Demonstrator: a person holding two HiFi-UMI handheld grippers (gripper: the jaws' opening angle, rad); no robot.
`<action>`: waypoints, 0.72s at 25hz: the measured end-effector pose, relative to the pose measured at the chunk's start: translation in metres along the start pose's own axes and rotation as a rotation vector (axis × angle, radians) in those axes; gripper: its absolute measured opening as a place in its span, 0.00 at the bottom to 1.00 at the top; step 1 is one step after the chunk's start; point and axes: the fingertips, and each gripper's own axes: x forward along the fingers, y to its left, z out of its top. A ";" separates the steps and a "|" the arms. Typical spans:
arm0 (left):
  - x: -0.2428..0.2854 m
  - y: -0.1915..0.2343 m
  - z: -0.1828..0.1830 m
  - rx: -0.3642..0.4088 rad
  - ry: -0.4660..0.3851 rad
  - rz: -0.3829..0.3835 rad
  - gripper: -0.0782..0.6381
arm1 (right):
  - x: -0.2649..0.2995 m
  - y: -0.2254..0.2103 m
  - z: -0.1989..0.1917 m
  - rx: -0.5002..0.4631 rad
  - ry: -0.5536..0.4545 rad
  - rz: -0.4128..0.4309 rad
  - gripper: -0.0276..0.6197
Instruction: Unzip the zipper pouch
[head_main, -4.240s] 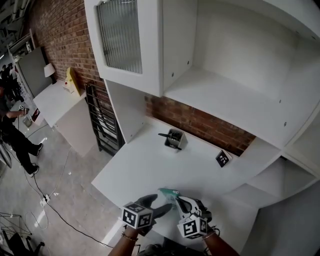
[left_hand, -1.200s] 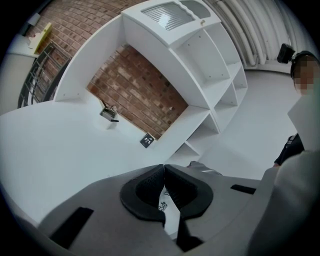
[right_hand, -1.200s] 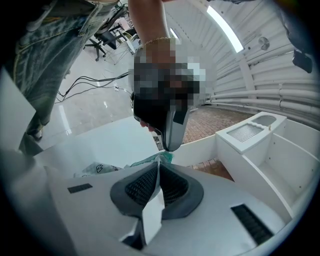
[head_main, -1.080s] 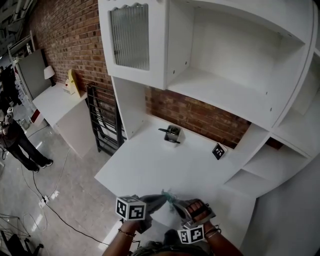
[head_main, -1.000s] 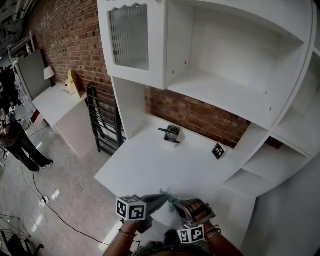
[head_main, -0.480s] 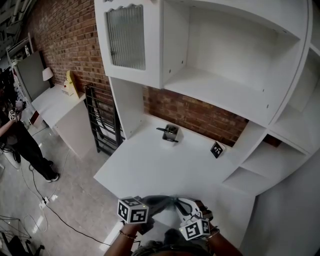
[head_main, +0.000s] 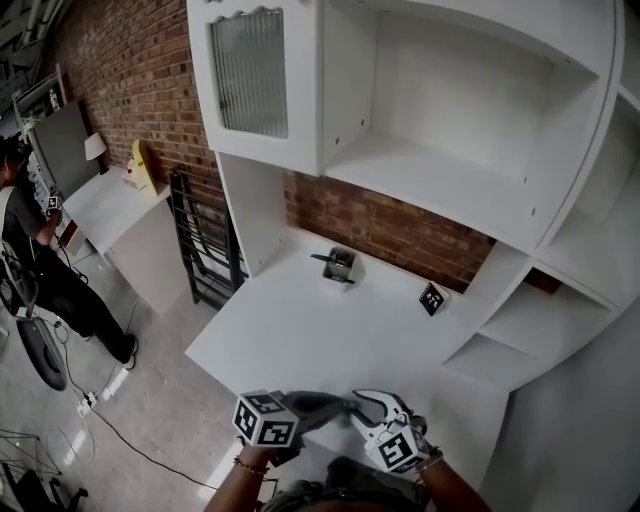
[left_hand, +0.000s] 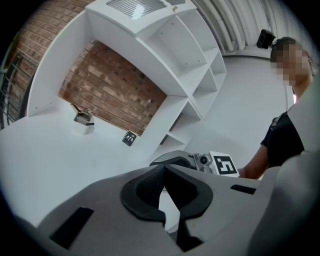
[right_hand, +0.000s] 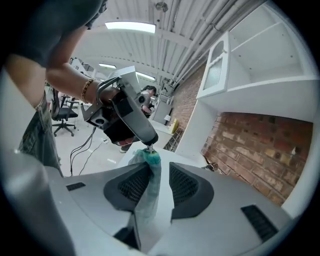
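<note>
Zipper pouch (right_hand: 149, 192), teal: held up over the near edge of the white worktop (head_main: 320, 330).

Right tongs (right_hand: 160, 167): jaws opening, with the pouch hanging between them.

Left tongs (left_hand: 164, 167): pressed together, tip pinching the pouch's top end.

Back of worktop: small metal holder (head_main: 340, 265) and marker card (head_main: 432, 298), well apart, against the brick wall (head_main: 400, 235).

Above: white shelf unit (head_main: 450, 190).
</note>
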 end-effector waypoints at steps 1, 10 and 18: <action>0.000 0.000 -0.001 0.001 0.005 -0.001 0.11 | 0.000 0.002 0.000 -0.013 0.004 0.017 0.23; -0.001 0.003 0.002 -0.006 -0.001 0.002 0.11 | 0.004 0.015 0.009 0.019 -0.004 0.128 0.22; 0.000 0.007 0.005 -0.029 -0.017 0.003 0.11 | 0.010 0.013 0.013 0.082 -0.012 0.143 0.21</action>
